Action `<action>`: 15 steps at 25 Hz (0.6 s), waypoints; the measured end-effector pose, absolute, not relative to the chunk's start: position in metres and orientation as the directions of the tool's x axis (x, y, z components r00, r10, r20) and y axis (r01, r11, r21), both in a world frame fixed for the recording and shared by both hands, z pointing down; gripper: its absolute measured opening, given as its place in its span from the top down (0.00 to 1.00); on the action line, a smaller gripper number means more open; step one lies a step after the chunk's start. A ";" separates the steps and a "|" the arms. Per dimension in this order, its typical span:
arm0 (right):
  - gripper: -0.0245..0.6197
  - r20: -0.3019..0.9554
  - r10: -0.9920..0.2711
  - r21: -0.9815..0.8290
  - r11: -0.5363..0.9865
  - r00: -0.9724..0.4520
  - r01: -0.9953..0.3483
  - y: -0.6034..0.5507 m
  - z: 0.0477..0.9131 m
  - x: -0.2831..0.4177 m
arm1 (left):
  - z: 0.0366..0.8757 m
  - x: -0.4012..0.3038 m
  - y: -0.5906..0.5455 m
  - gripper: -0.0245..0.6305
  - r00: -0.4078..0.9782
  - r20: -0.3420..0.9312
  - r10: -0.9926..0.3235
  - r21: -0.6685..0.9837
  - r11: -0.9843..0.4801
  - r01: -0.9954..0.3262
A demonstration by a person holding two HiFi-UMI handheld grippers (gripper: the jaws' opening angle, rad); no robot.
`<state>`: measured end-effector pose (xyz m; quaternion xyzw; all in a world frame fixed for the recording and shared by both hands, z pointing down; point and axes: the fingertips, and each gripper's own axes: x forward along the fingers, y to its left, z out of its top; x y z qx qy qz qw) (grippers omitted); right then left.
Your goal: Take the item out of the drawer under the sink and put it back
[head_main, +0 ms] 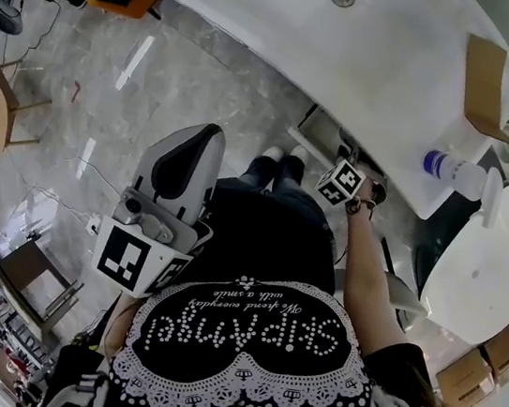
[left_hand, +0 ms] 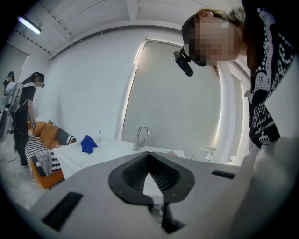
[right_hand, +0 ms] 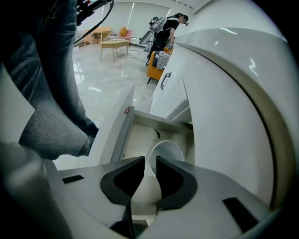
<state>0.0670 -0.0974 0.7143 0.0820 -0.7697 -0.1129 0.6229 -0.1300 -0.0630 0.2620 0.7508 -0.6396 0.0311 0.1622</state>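
In the right gripper view my right gripper (right_hand: 150,161) points steeply down and is shut on the wall of a white cup (right_hand: 169,150). The cup hangs over the open drawer (right_hand: 117,135) under the white sink counter (right_hand: 233,93). The head view shows only this gripper's marker cube (head_main: 341,182) at the counter edge, above the drawer (head_main: 322,132). My left gripper (left_hand: 149,155) is shut with nothing between its fingertips. It is held up in front of my body (head_main: 185,164), away from the drawer.
On the counter stand a faucet (left_hand: 141,137), a blue cloth (left_hand: 87,144), a spray bottle (head_main: 454,171) and a brown board (head_main: 485,85). A cabinet door with a black handle (right_hand: 166,80) lies beyond the drawer. Another person (left_hand: 23,116) stands far off by an orange seat.
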 end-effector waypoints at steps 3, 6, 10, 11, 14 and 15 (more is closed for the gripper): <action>0.86 0.944 -0.264 0.275 0.961 -0.198 0.034 -0.097 0.719 0.069 | 0.261 -0.130 -0.064 0.96 0.170 0.259 -0.951 0.202 -0.119 -0.972; 0.86 0.947 -0.255 0.269 0.962 -0.194 0.049 -0.095 0.722 0.070 | 0.261 -0.130 -0.064 0.96 0.158 0.267 -0.951 0.204 -0.105 -0.973; 0.86 0.950 -0.245 0.258 0.965 -0.191 0.041 -0.096 0.728 0.070 | 0.264 -0.131 -0.065 0.96 0.142 0.286 -0.948 0.198 -0.087 -0.976; 0.86 0.952 -0.242 0.254 0.966 -0.189 0.041 -0.096 0.730 0.070 | 0.264 -0.131 -0.065 0.96 0.138 0.289 -0.947 0.196 -0.083 -0.977; 0.86 0.956 -0.228 0.240 0.970 -0.185 0.039 -0.098 0.737 0.069 | 0.267 -0.133 -0.065 0.96 0.131 0.301 -0.945 0.193 -0.075 -0.978; 0.86 0.957 -0.222 0.232 0.972 -0.185 0.035 -0.099 0.739 0.068 | 0.268 -0.133 -0.066 0.96 0.132 0.304 -0.943 0.191 -0.075 -0.979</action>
